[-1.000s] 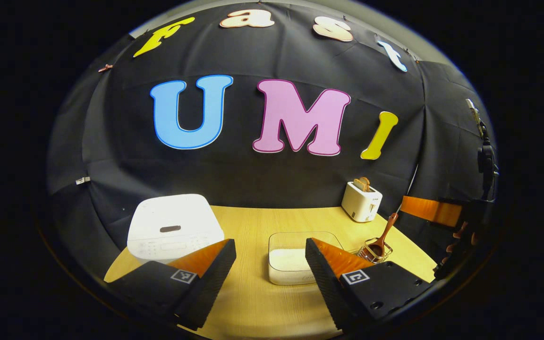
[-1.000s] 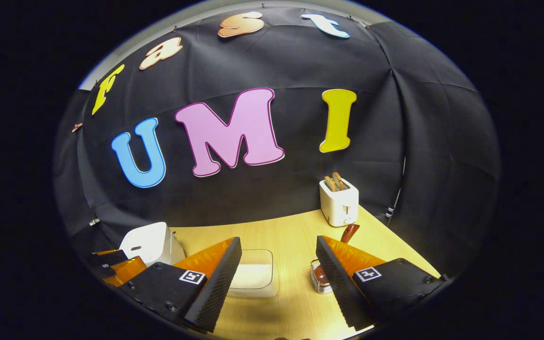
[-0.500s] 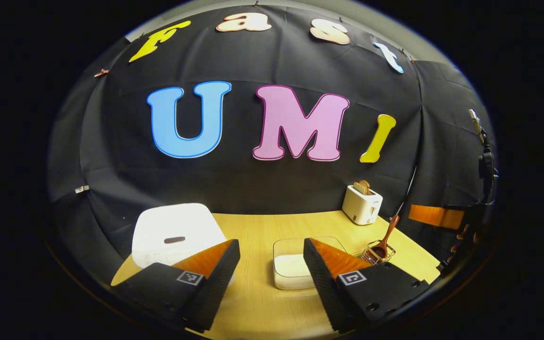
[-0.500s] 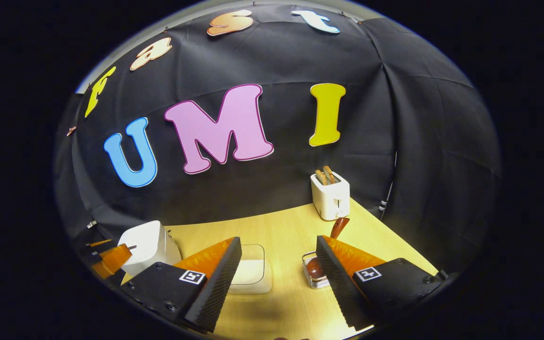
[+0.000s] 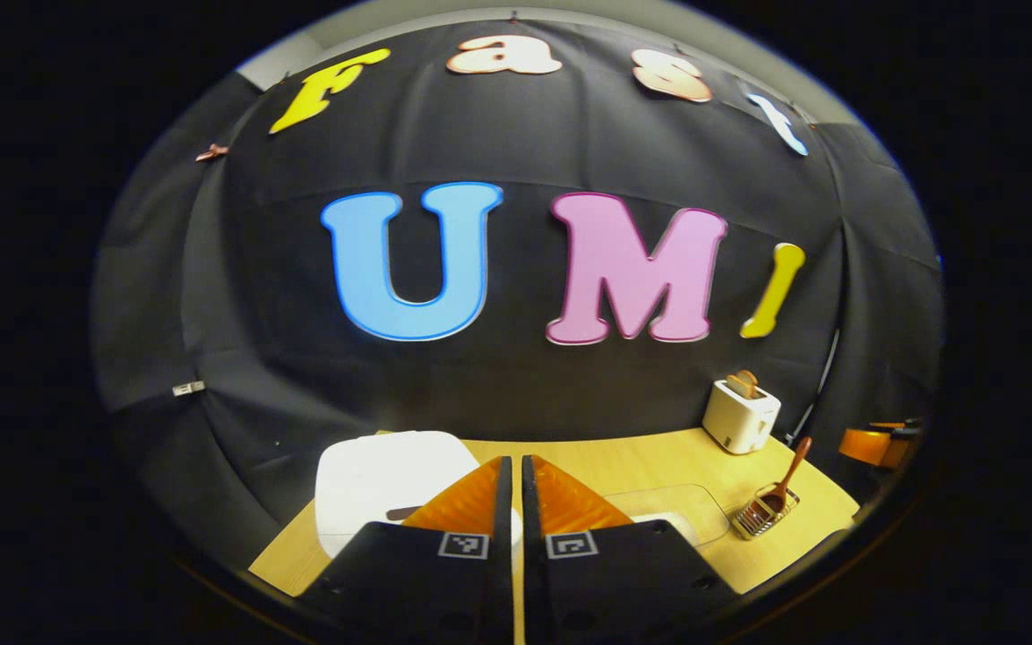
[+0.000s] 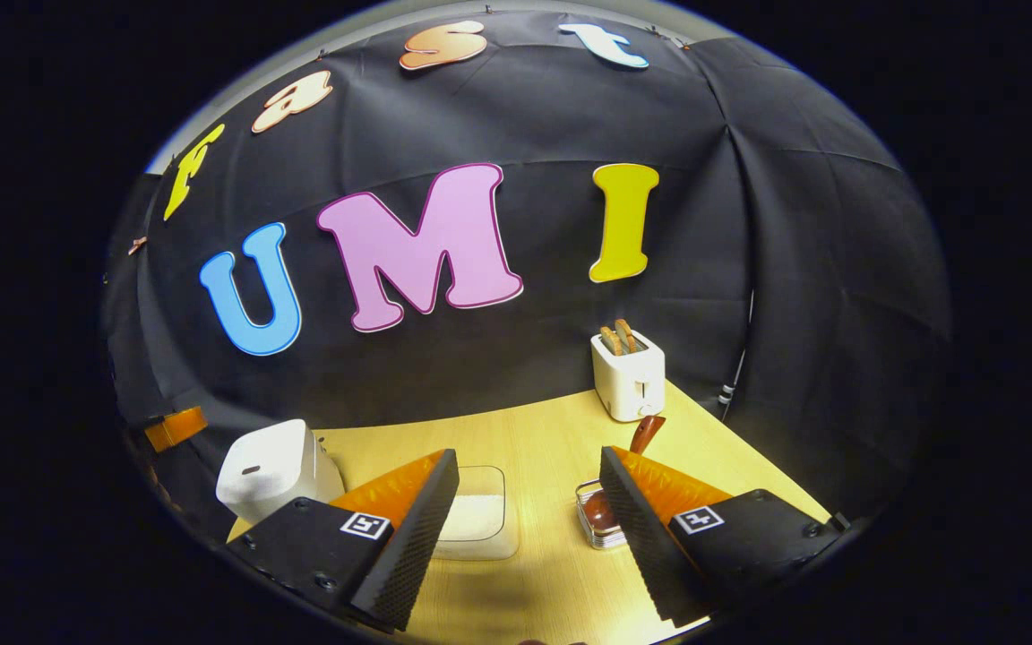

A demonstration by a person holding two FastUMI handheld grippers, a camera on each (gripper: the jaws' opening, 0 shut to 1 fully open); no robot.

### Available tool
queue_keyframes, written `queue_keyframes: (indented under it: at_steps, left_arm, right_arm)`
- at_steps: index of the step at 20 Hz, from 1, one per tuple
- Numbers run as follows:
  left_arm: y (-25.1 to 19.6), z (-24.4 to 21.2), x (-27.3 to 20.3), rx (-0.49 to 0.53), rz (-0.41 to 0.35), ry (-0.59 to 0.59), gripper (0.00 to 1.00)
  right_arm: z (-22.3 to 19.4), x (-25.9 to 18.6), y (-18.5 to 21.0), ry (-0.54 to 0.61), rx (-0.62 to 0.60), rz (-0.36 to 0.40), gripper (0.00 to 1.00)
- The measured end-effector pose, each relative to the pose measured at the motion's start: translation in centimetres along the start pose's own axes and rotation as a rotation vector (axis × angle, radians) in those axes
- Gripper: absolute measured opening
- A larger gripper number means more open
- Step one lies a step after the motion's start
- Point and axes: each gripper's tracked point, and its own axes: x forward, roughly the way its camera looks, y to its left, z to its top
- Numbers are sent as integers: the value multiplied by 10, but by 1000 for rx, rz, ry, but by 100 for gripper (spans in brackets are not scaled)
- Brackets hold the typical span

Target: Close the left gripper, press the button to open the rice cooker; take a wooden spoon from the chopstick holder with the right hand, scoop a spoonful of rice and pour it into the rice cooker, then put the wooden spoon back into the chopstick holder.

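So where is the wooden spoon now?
In the right gripper view the wooden spoon stands in the chopstick holder on the table, in front of the toaster and right of the rice container.

Table (image 6: 534, 430) runs up to the wall. Rice cooker (image 6: 270, 466) sits at the table's left, lid down. Rice dish (image 6: 478, 521) stands right of the cooker, mid-table, rice in it. Chopstick holder (image 6: 595, 518) stands right of the dish, apart from it, with the spoon (image 6: 637, 441) in it, handle tilted up and back. Toaster (image 6: 628, 376) sits behind the holder, by the wall, toast in its slots. In the left gripper view: cooker (image 5: 391, 479) left, dish (image 5: 668, 515) right of it, holder (image 5: 758, 515) with spoon (image 5: 789, 475) further right, toaster (image 5: 740, 417) behind.
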Motion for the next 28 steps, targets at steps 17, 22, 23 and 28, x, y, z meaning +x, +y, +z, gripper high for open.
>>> queue_keyframes:
  at_steps: [17,22,23,28]
  left_arm:
    - [90,-116,95,-106,51,402,5]
    - [87,-125,97,-97,44,418,5]
    - [86,-127,96,-98,47,422,5]
    - [86,-131,91,-125,56,431,6]
  right_arm:
    - [-9,-48,-42,17,-55,-180,99]
    - [-13,-51,-45,26,-51,-205,99]
    - [-13,-51,-44,26,-50,-204,99]
    - [-17,-44,-36,38,-57,-183,98]
